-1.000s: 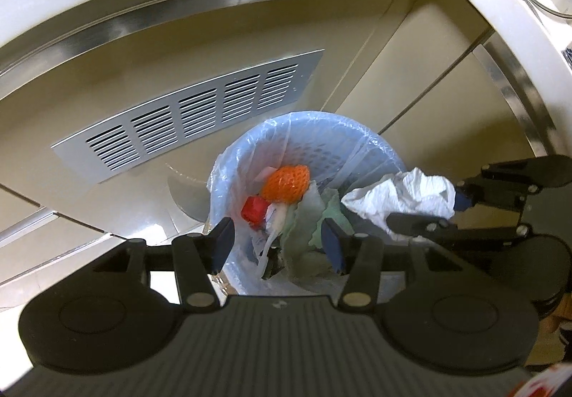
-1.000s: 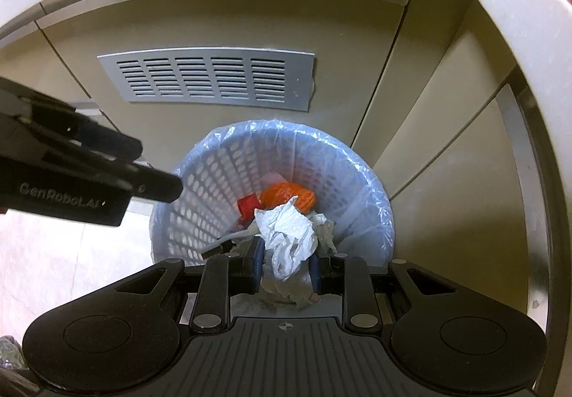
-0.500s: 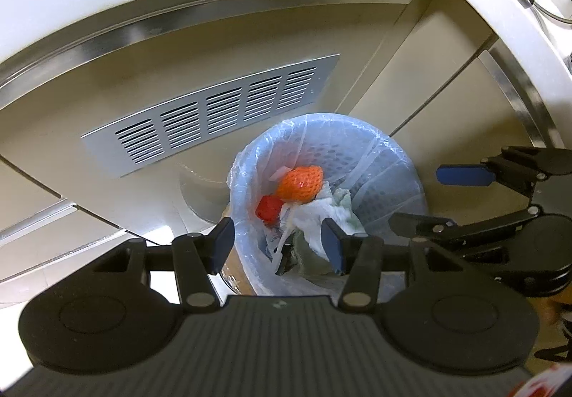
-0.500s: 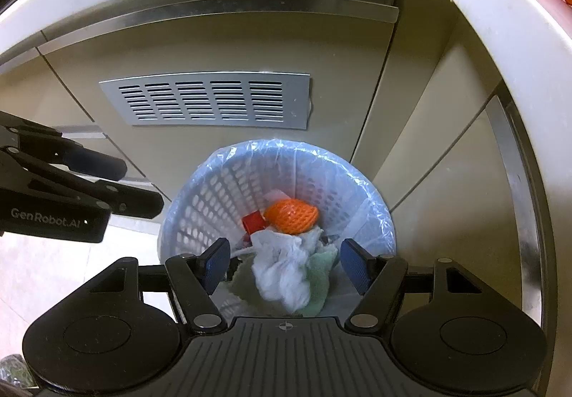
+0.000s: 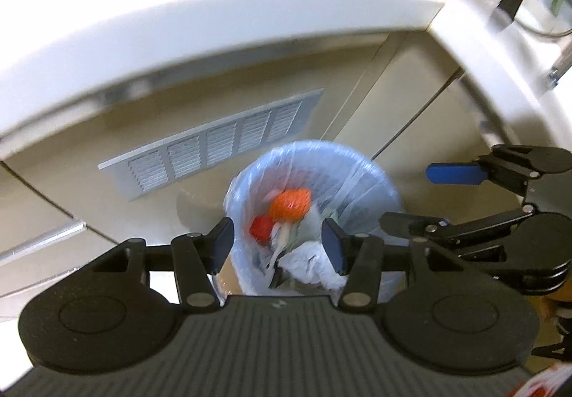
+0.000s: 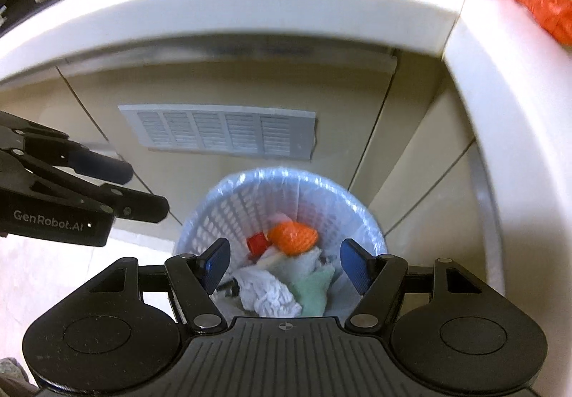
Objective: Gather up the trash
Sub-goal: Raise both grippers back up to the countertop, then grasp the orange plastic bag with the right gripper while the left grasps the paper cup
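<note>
My right gripper has just been opening and now stands wide with nothing between its jaws; my left gripper is partly open and empty too. Right below my right fingertips, the white crumpled tissue lies in the lined trash basket on top of a green cloth, an orange net wrapper and a red cap. I judge the tissue light, soft and easily squashed; any raised fold gives a hold. Farther off, orange packaging waits on the white countertop, whose overhanging edge stands in my way upward.
</note>
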`<state>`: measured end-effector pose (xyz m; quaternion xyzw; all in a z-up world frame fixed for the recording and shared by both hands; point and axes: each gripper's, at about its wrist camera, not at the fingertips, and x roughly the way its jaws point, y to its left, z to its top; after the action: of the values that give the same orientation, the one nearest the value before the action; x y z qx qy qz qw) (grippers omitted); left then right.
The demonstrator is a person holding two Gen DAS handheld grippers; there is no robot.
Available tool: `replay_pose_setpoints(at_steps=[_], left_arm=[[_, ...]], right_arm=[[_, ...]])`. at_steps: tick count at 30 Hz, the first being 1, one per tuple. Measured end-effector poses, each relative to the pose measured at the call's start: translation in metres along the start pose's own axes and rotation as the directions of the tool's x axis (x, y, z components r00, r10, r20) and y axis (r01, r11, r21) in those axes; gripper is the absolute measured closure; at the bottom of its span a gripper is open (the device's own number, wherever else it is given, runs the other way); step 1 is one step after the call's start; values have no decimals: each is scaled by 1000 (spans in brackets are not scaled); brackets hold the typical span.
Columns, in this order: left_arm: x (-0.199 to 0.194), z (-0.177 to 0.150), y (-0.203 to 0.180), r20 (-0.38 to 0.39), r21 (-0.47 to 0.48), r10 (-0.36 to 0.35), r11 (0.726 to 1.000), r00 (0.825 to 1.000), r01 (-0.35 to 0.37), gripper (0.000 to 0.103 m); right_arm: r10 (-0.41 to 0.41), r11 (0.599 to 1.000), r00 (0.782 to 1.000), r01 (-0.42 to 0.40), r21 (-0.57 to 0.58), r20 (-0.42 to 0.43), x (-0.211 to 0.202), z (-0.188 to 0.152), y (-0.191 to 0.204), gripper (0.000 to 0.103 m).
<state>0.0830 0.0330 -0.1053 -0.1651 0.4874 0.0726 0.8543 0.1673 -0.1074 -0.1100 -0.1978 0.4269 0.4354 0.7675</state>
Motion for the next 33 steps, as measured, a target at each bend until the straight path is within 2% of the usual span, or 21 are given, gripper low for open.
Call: replay_pose_setpoints(at_steps=[8, 13, 17, 26, 33], left_arm=[[-44, 21, -16, 119, 73, -33, 997, 992, 24, 51], [-69, 37, -27, 201, 122, -43, 992, 979, 18, 50], [-80, 55, -33, 261, 145, -51, 989, 964, 13, 47], [-74, 106, -64, 330, 208, -65, 978, 942, -6, 43], [-47, 150, -99, 346, 262, -99, 965, 933, 5, 42]], right_arm=[[-10, 1000, 988, 14, -24, 157, -53, 23, 1, 35], [-46, 999, 959, 51, -11, 280, -88, 35, -3, 35], [-109, 994, 928, 103, 34, 357, -107, 45, -18, 35], [-262, 965, 888, 230, 130, 377, -118, 72, -90, 35], [-307, 952, 870, 290, 103, 386, -121, 98, -151, 35]])
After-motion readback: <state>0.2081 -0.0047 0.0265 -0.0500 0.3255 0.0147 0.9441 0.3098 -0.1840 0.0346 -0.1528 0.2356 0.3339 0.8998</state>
